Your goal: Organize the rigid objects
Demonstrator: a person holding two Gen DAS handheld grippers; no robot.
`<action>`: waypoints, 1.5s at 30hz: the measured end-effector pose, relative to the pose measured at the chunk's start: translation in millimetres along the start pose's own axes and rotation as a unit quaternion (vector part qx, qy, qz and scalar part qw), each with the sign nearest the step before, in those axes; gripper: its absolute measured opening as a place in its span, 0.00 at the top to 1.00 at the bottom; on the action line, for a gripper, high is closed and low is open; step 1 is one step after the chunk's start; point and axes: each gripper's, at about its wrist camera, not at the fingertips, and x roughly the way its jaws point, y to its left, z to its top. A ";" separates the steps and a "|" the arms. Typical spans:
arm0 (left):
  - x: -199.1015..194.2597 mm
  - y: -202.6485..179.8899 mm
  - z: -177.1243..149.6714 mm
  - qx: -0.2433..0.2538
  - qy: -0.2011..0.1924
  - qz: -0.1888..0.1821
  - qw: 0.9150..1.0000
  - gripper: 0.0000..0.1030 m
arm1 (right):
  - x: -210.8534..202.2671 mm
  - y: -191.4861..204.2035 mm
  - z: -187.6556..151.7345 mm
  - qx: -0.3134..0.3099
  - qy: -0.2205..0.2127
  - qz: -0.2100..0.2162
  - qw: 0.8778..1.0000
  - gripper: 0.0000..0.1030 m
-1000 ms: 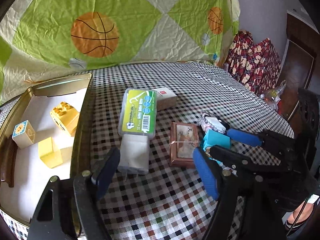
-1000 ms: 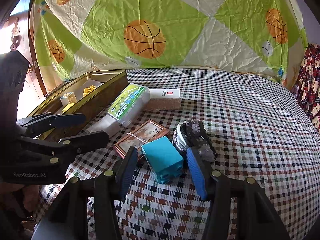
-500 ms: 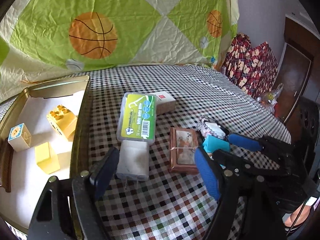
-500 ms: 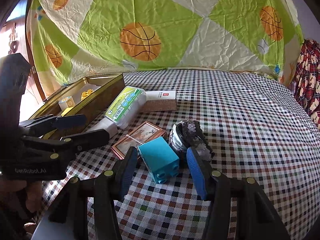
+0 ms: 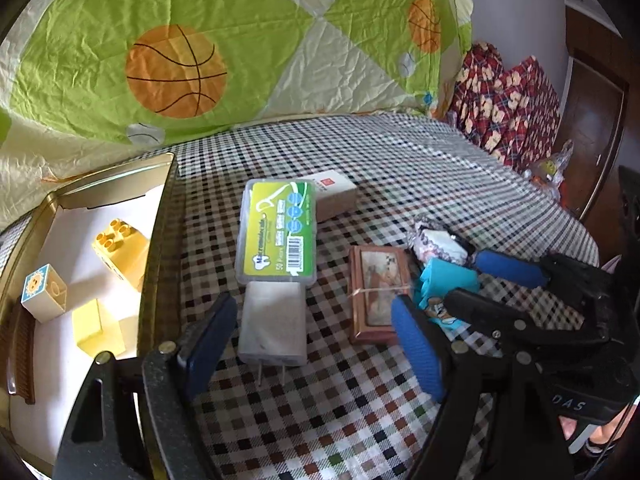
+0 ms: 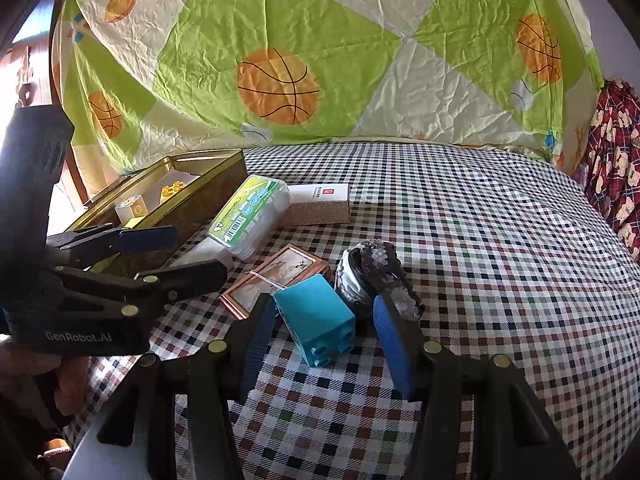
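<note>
A teal toy block (image 6: 316, 322) lies on its side on the checked tablecloth between the open jaws of my right gripper (image 6: 322, 338), not clamped. It also shows in the left wrist view (image 5: 448, 286). My left gripper (image 5: 316, 340) is open around a white plug adapter (image 5: 274, 328). Beyond it lies a green-labelled floss box (image 5: 278, 232), a small cardboard box (image 5: 334, 194) and a framed picture (image 5: 380, 288). A gold tin (image 5: 158, 240) on the left holds yellow blocks (image 5: 120, 246) and a sun-printed cube (image 5: 44, 298).
A dark and white hair scrunchie (image 6: 372, 276) lies right behind the teal block. A basketball-print sheet (image 6: 320, 60) hangs behind the table. Red patterned cloth (image 5: 504, 104) lies at the far right. The table edge curves down on the right.
My right gripper has moved forward around the teal block. My left gripper has moved forward so the white adapter sits between its fingers. Nothing has been taken hold of.
</note>
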 end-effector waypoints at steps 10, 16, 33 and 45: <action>12.6 -2.1 3.8 0.003 0.027 0.069 0.997 0.36 | 1.1 0.4 0.1 0.000 0.001 -0.004 1.000 0.50; 4.0 0.7 -6.2 0.027 0.033 0.096 0.995 0.58 | 0.6 0.2 -0.3 0.002 -0.001 -0.005 1.000 0.50; -2.2 2.6 -10.4 0.026 0.017 0.096 0.995 0.73 | 1.6 -0.2 -0.2 0.001 0.002 -0.003 1.000 0.54; -15.0 51.3 -11.4 -0.015 0.011 0.073 0.997 0.92 | 1.3 0.4 -0.6 0.004 0.000 -0.003 1.000 0.55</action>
